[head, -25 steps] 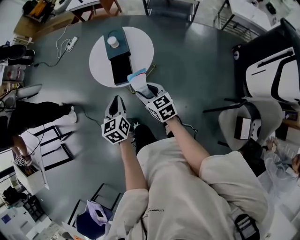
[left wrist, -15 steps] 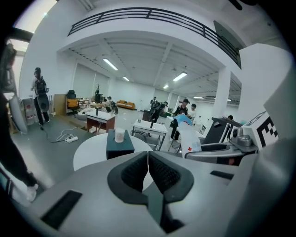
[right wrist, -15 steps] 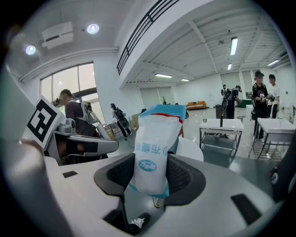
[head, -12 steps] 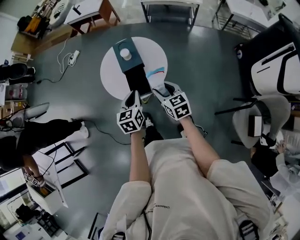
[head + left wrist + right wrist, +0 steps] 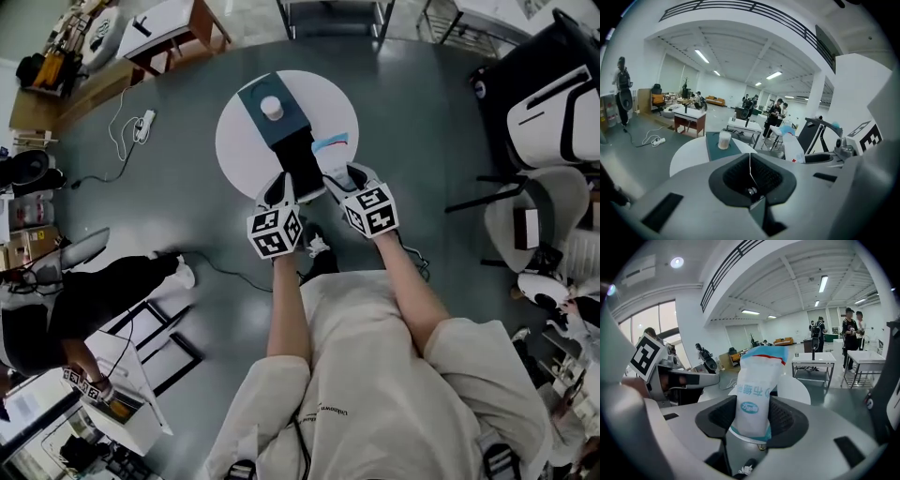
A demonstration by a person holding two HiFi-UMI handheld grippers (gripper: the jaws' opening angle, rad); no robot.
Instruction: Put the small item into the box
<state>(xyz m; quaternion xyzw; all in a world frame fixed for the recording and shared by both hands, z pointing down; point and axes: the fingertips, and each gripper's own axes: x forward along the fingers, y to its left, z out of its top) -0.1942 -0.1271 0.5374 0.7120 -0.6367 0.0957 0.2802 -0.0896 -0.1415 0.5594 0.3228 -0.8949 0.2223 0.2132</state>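
Note:
A teal box (image 5: 281,127) lies on the round white table (image 5: 234,141), its black open part (image 5: 300,167) toward me. A small white cylinder (image 5: 272,108) stands on the teal part. My right gripper (image 5: 339,174) is shut on a white packet with a blue top (image 5: 331,145), held over the table just right of the black part. In the right gripper view the packet (image 5: 756,390) stands upright between the jaws. My left gripper (image 5: 278,187) is at the table's near edge beside the black part, shut with nothing in it (image 5: 750,161).
A white and black chair (image 5: 544,112) stands at the right. A power strip and cable (image 5: 141,122) lie on the grey floor to the left. Wooden desks (image 5: 169,23) stand at the back. Several people stand far off in the hall (image 5: 853,326).
The table and box have come nearer as I moved up to them. Both grippers now reach the table's near edge, with the packet carried over the tabletop.

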